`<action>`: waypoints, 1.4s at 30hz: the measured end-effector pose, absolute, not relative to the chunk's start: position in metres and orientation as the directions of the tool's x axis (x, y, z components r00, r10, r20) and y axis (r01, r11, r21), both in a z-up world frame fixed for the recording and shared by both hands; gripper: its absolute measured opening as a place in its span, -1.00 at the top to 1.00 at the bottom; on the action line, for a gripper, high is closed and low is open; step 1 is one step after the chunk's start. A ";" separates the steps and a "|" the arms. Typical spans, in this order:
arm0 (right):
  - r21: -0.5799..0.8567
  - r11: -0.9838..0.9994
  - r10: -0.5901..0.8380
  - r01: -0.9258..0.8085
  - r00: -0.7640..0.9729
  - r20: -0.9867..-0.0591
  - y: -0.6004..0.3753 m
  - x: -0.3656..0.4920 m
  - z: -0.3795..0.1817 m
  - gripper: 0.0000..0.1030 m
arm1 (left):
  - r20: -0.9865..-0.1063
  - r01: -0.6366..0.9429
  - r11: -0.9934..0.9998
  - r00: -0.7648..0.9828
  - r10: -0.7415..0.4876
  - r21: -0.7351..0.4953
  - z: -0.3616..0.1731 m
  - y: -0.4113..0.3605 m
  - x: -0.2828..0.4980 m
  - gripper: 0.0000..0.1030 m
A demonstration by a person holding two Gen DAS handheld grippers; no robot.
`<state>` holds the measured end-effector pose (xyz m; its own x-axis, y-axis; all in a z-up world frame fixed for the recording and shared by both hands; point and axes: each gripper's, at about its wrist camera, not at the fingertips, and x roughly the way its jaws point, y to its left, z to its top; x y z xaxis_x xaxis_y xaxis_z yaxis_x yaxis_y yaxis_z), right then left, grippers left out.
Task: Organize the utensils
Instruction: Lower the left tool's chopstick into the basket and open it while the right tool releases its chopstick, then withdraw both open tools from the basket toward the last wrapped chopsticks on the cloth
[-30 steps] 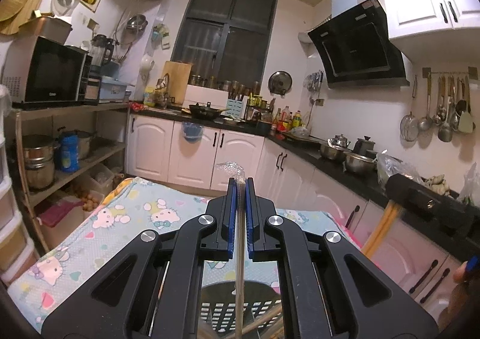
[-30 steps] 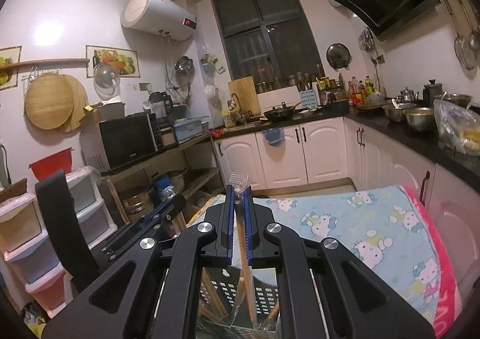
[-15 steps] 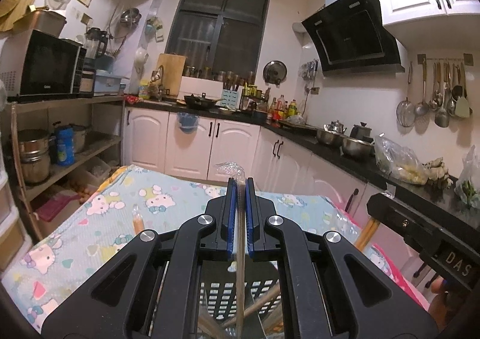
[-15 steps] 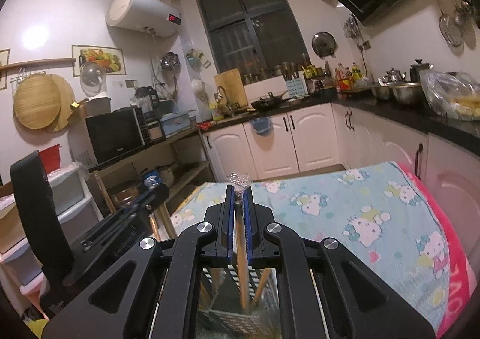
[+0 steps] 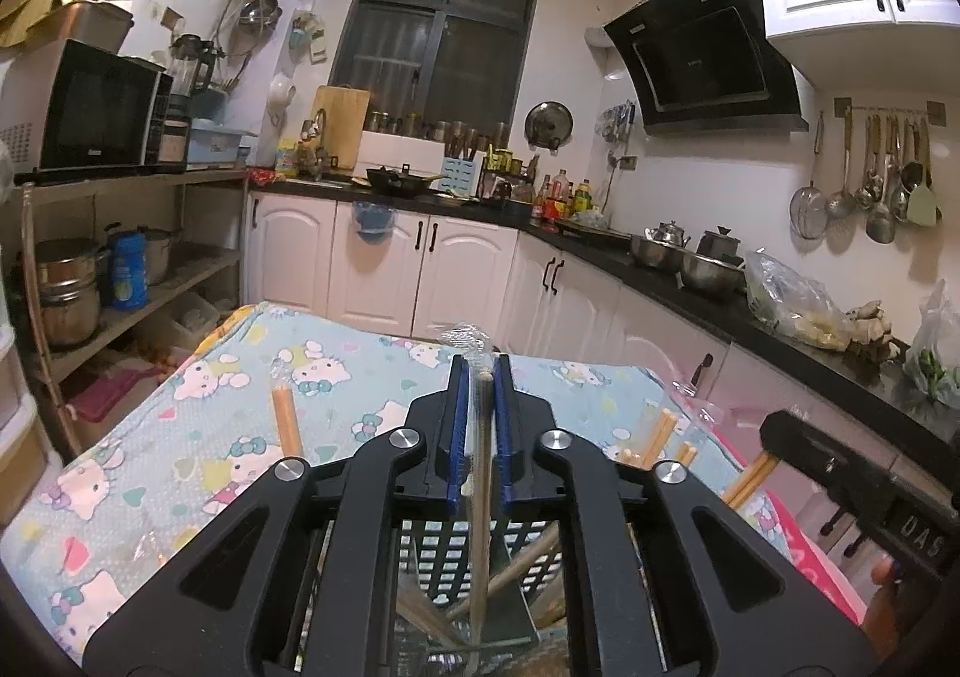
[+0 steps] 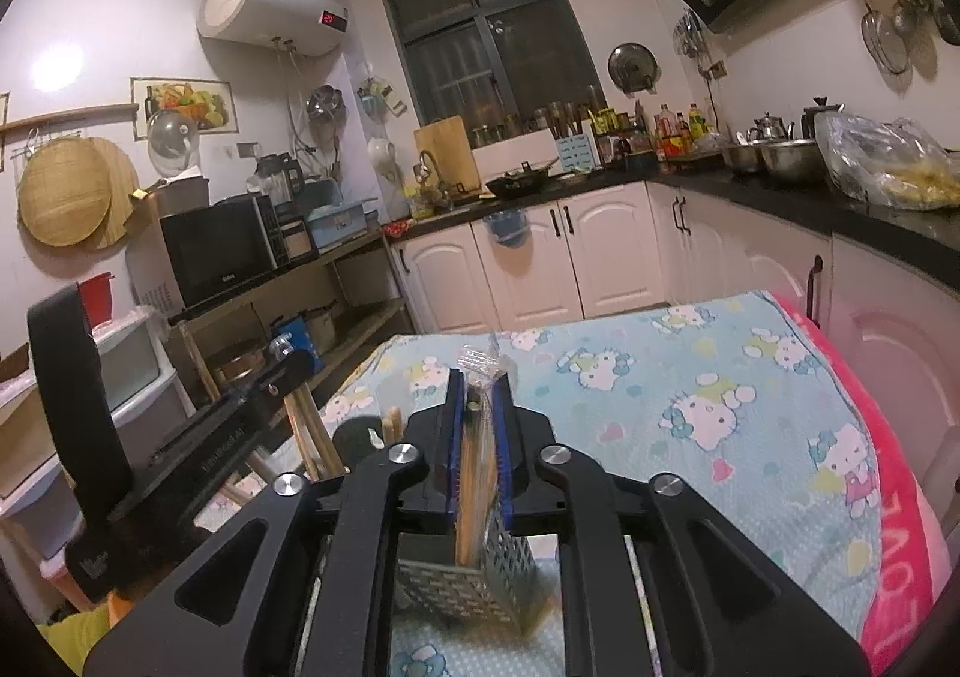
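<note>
Left tool [image 5: 479,434] clamps wrapped chopstick [image 5: 478,473], upright; right tool [image 6: 479,440] clamps wrapped chopsticks [image 6: 474,473], upright over holder [image 6: 474,581].

right tongs body [image 5: 900,503]: white letters "DAS", seen upside down | pink blanket edge [image 6: 900,521]: word "LOVE", letters turned sideways | water heater [image 6: 270,8]: red digits on display, too small to read | microwave [image 6: 219,248]: small brand mark, not readable

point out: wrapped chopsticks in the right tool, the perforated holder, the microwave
wrapped chopsticks [image 6: 477,473], right wrist view, wooden shaft between the fingers
perforated holder [image 6: 465,587], right wrist view, front wall
microwave [image 6: 216,251], right wrist view, dark door
</note>
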<state>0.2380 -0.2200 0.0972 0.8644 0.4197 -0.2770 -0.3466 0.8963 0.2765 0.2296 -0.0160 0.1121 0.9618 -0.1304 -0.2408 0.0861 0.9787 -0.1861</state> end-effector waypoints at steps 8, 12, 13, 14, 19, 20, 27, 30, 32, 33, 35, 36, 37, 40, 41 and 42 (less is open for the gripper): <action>0.274 0.907 0.400 -0.319 0.855 -0.330 -0.221 0.231 0.088 0.50 | -0.286 0.102 0.977 0.946 -0.153 -0.187 0.111 -0.015 0.221 0.67; 0.267 0.915 0.383 -0.301 0.855 -0.348 -0.222 0.226 0.085 0.43 | -0.303 0.109 0.974 0.938 -0.167 -0.198 0.110 -0.012 0.215 0.63; 0.264 0.917 0.379 -0.297 0.855 -0.353 -0.223 0.225 0.085 0.42 | -0.305 0.111 0.974 0.937 -0.169 -0.197 0.110 -0.012 0.215 0.63; 0.261 0.919 0.376 -0.296 0.855 -0.356 -0.223 0.224 0.084 0.40 | -0.308 0.113 0.974 0.936 -0.170 -0.196 0.110 -0.012 0.213 0.62; 0.243 0.925 0.366 -0.292 0.857 -0.363 -0.224 0.214 0.084 0.32 | -0.317 0.124 0.972 0.930 -0.183 -0.199 0.110 -0.011 0.205 0.47; 0.242 0.926 0.365 -0.291 0.856 -0.366 -0.224 0.212 0.084 0.27 | -0.324 0.125 0.972 0.927 -0.187 -0.201 0.110 -0.011 0.203 0.47; 0.232 0.929 0.361 -0.290 0.848 -0.387 -0.223 0.201 0.081 0.17 | -0.362 0.140 0.965 0.907 -0.214 -0.220 0.103 -0.007 0.192 0.34; 0.226 0.929 0.361 -0.292 0.847 -0.390 -0.222 0.196 0.080 0.13 | -0.380 0.151 0.961 0.895 -0.232 -0.230 0.099 -0.005 0.186 0.28; 0.222 0.930 0.360 -0.292 0.846 -0.394 -0.222 0.192 0.079 0.10 | -0.386 0.155 0.961 0.892 -0.236 -0.229 0.097 -0.005 0.181 0.26; 0.222 0.930 0.361 -0.293 0.845 -0.395 -0.222 0.191 0.078 0.09 | -0.387 0.156 0.961 0.891 -0.237 -0.231 0.096 -0.004 0.179 0.19; 0.223 0.929 0.364 -0.296 0.843 -0.397 -0.222 0.188 0.077 0.03 | -0.393 0.162 0.958 0.886 -0.247 -0.238 0.093 -0.002 0.174 0.15; 0.223 0.929 0.365 -0.297 0.842 -0.399 -0.222 0.185 0.076 0.03 | -0.393 0.166 0.958 0.885 -0.250 -0.236 0.091 -0.002 0.171 0.15; 0.221 0.929 0.364 -0.297 0.841 -0.400 -0.222 0.184 0.076 0.01 | -0.393 0.167 0.958 0.885 -0.250 -0.233 0.090 -0.003 0.168 0.15; 0.213 0.930 0.363 -0.299 0.839 -0.405 -0.221 0.179 0.073 -0.04 | -0.391 0.180 0.955 0.882 -0.262 -0.234 0.089 -0.003 0.159 0.04; 0.212 0.930 0.363 -0.300 0.839 -0.406 -0.221 0.178 0.072 -0.06 | -0.388 0.183 0.955 0.883 -0.265 -0.235 0.089 -0.003 0.156 -0.01; 0.213 0.930 0.364 -0.300 0.838 -0.407 -0.221 0.177 0.071 -0.07 | -0.386 0.186 0.954 0.883 -0.268 -0.235 0.090 -0.004 0.154 -0.14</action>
